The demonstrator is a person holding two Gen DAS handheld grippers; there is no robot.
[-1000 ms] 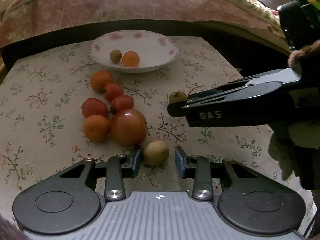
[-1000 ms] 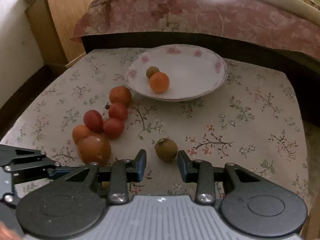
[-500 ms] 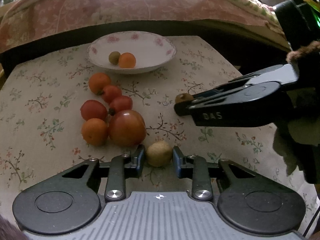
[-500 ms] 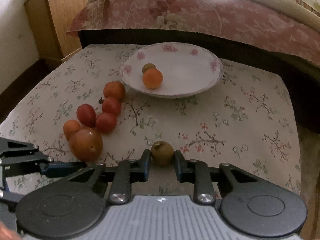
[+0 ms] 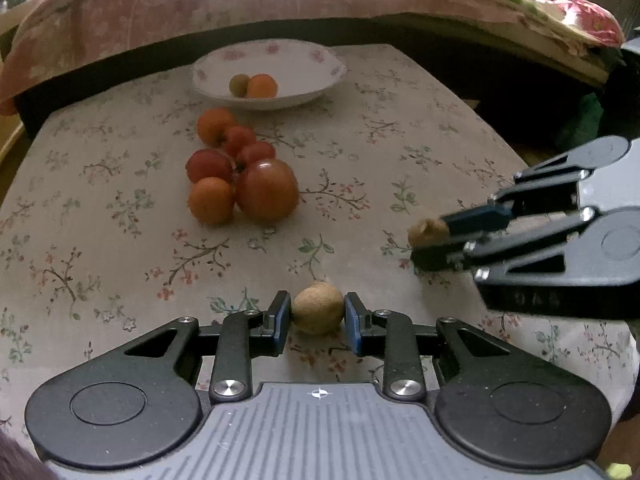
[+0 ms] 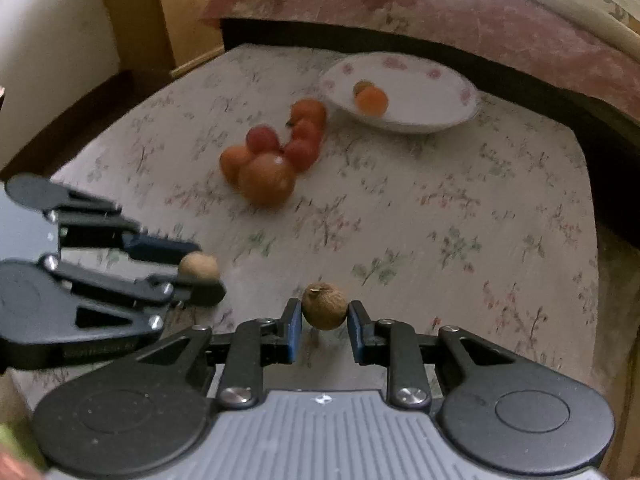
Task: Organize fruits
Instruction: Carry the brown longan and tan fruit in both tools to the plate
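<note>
Both claws have closed & lifted since 1 s ago. Left claw (image 5: 318, 314) is clamped on a tan round fruit (image 5: 318, 309), low centre of its view; right claw (image 6: 324, 314) pinches a brown round fruit (image 6: 324, 306) w/ a stem nub, also low centre. Both fruits look clear of the bench (image 5: 400, 112). Bowl (image 5: 332, 65), upper centre, holds 2 fruits; tomato cluster (image 5: 244, 172) sits mid-left, untouched. Likely next: carry both to the bowl.
</note>
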